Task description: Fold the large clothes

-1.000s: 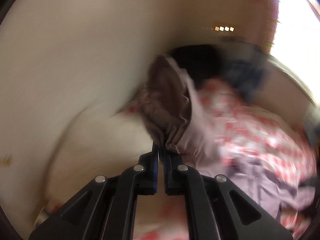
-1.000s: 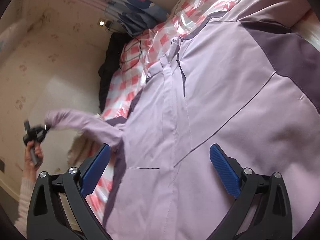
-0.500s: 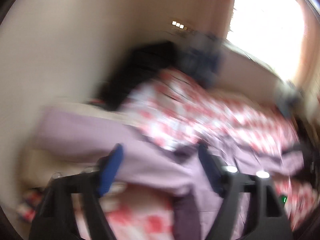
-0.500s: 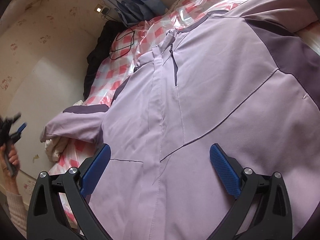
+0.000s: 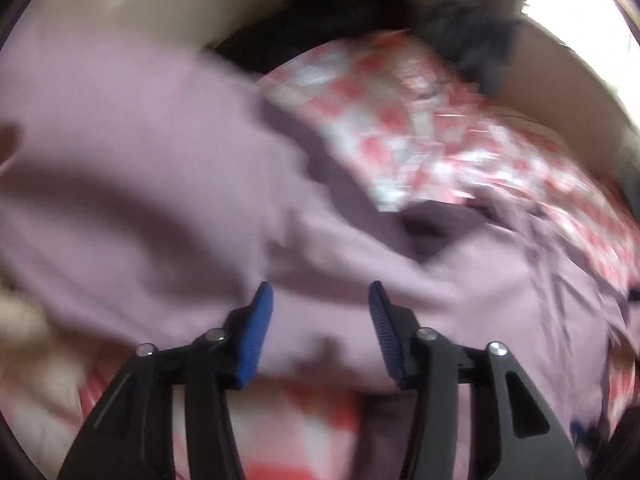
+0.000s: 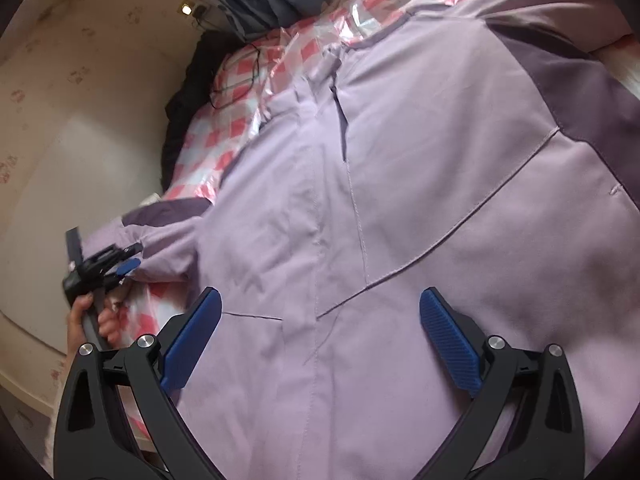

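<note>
Nearest us, the right gripper (image 6: 320, 334) hangs over the lower front of the lilac jacket (image 6: 420, 200), its jaws wide apart and holding nothing; cloth lies under them, not between the pads.

The jacket lies front up, spread flat on the bed (image 6: 224, 136) with its red-and-white checked cover, zip line running away from the right gripper toward the collar.

To that gripper's left, the left gripper (image 6: 130, 258) is at the cuff end of the near sleeve (image 6: 168, 248). In its own blurred view, the left gripper (image 5: 320, 320) shows its jaws partly apart and closing, lilac fabric just ahead of the pads. We cannot tell whether any fold sits between them yet.

Our reading: early in the fold, laying out is done, sleeve about to be taken. Next move calls for a firm pinch on the cuff, then carrying the sleeve across the chest toward the right gripper.

Beyond the collar: dark clothing (image 6: 188, 92) against the wall, far from both.
</note>
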Demonstrator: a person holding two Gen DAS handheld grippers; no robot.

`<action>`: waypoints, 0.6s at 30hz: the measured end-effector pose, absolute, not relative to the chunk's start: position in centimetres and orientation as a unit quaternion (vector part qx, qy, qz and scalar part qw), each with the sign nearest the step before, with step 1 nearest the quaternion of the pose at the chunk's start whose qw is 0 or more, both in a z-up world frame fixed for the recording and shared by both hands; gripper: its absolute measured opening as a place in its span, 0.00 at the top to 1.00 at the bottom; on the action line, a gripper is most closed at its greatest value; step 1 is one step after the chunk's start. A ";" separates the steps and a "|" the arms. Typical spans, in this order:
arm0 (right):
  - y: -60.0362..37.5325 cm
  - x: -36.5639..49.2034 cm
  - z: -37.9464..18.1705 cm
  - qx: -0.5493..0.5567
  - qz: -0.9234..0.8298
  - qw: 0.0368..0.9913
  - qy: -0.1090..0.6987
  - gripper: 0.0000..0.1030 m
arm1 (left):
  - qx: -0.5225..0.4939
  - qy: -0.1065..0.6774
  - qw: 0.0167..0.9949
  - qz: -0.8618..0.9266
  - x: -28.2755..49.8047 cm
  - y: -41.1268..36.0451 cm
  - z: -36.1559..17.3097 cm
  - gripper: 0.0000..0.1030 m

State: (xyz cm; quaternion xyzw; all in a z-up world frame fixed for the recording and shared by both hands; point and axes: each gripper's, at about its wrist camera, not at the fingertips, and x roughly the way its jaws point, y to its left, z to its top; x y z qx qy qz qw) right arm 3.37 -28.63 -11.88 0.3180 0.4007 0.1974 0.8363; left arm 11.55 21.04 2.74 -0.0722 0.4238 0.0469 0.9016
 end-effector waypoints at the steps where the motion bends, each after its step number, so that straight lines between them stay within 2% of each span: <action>1: -28.5 3.2 -11.7 0.307 0.192 0.843 0.398 0.07 | -0.056 0.415 0.907 0.038 10.6 19.1 3.0 0.35; 7: -25.5 3.5 -12.1 0.194 0.178 0.858 0.441 0.07 | -0.092 0.418 0.899 -0.095 4.0 7.3 0.9 0.32; 9: -27.2 1.0 -9.8 0.228 0.214 0.858 0.407 0.07 | -0.103 0.412 0.895 -0.134 3.0 3.5 0.4 0.32; 10: -28.5 -0.5 -8.3 0.240 0.217 0.867 0.378 0.07 | -0.107 0.405 0.895 -0.151 2.0 2.1 0.4 0.26; 12: -31.8 -2.9 -5.5 0.253 0.227 0.880 0.332 0.07 | -0.106 0.385 0.900 -0.178 0.6 -0.6 0.5 0.18; 15: -39.6 -3.8 -3.2 0.245 0.174 0.883 0.360 0.07 | -0.110 0.361 0.905 -0.197 0.5 -2.9 -0.4 0.17; 18: -50.9 -4.7 -1.8 0.319 0.083 0.880 0.341 0.07 | -0.138 0.352 0.906 -0.192 1.7 -3.0 -2.2 0.16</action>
